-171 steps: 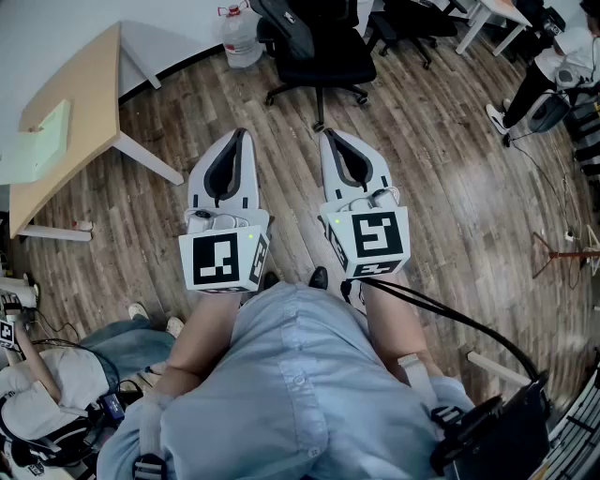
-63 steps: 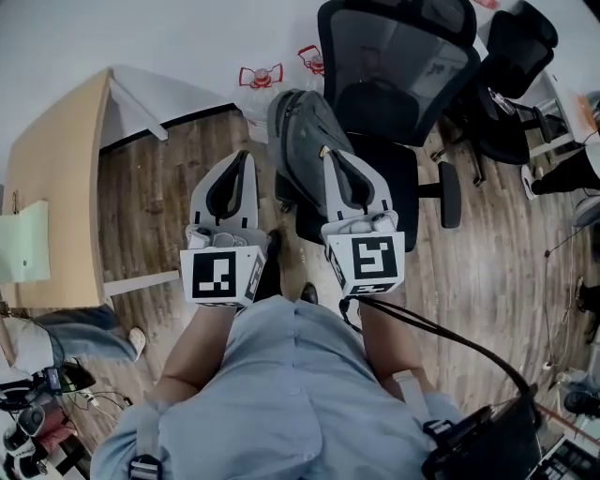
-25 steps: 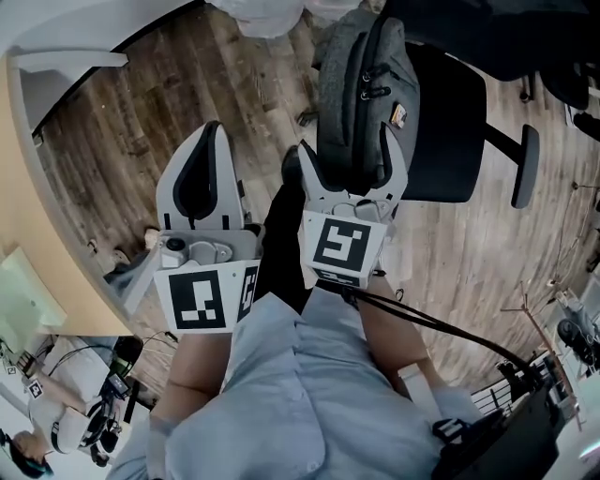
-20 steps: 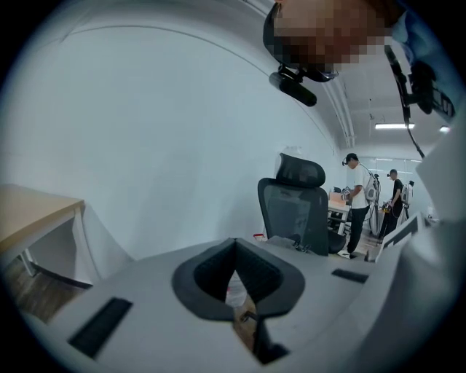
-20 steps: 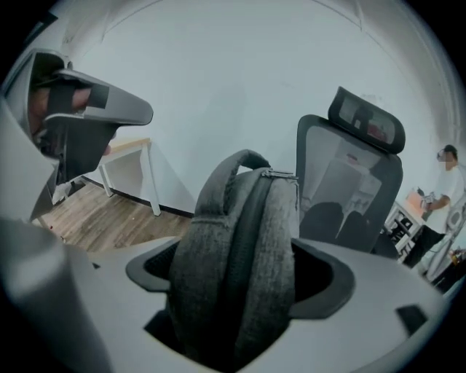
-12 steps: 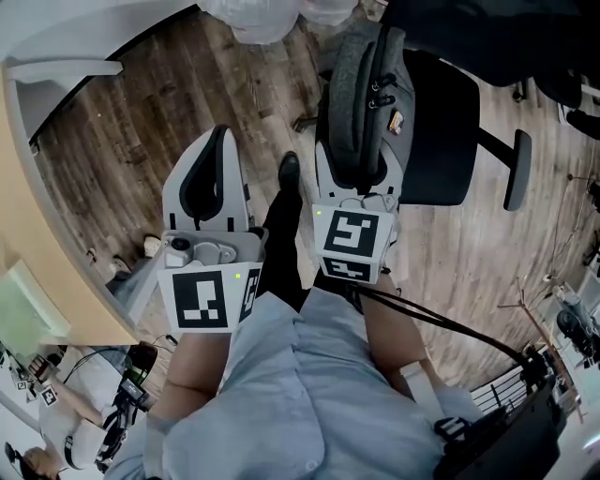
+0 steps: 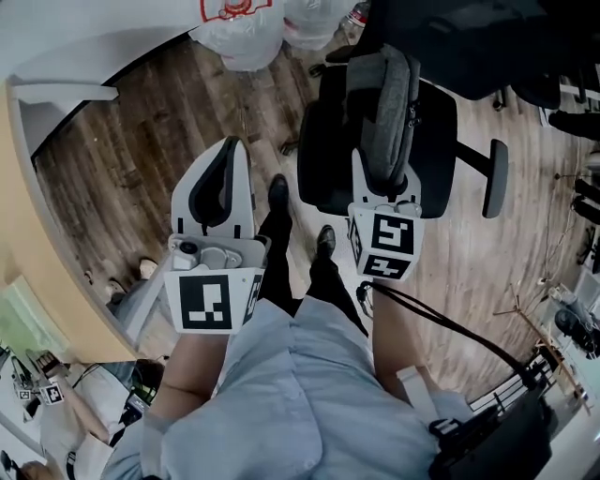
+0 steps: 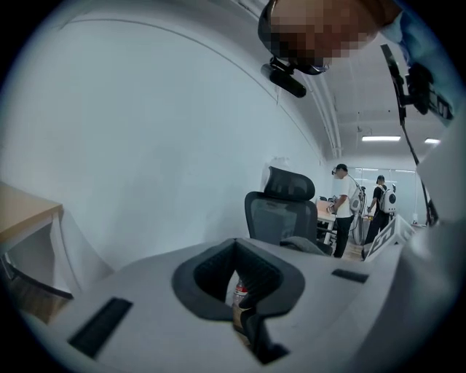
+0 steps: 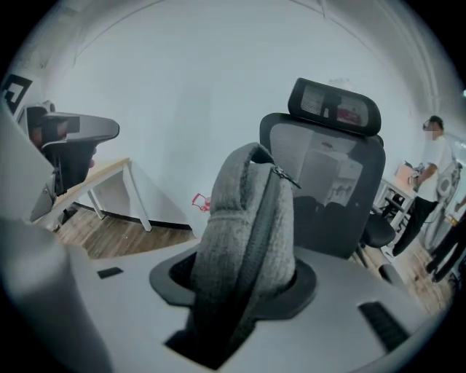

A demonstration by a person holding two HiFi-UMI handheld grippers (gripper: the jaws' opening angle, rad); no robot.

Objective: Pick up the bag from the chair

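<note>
The grey bag [image 7: 384,98] stands on edge over the black chair seat [image 7: 323,141], and my right gripper [image 7: 382,159] is shut on its lower part. In the right gripper view the bag [image 9: 247,226] rises between the jaws of the right gripper [image 9: 240,291], with the chair's mesh back [image 9: 328,175] behind it. My left gripper [image 7: 230,150] hangs left of the chair above the floor, shut with nothing in it. In the left gripper view, that gripper [image 8: 237,248] points toward the chair [image 8: 280,215].
White plastic bags [image 7: 239,23] lie on the floor beyond the chair. A wooden desk [image 7: 28,244] runs along the left. The chair's armrest [image 7: 494,178] sticks out on the right. People stand in the distance [image 8: 342,207] [image 9: 437,167].
The right gripper closed on the bag and shifted right with it; the bag now stands more on edge over the seat. The left gripper moved slightly right.
</note>
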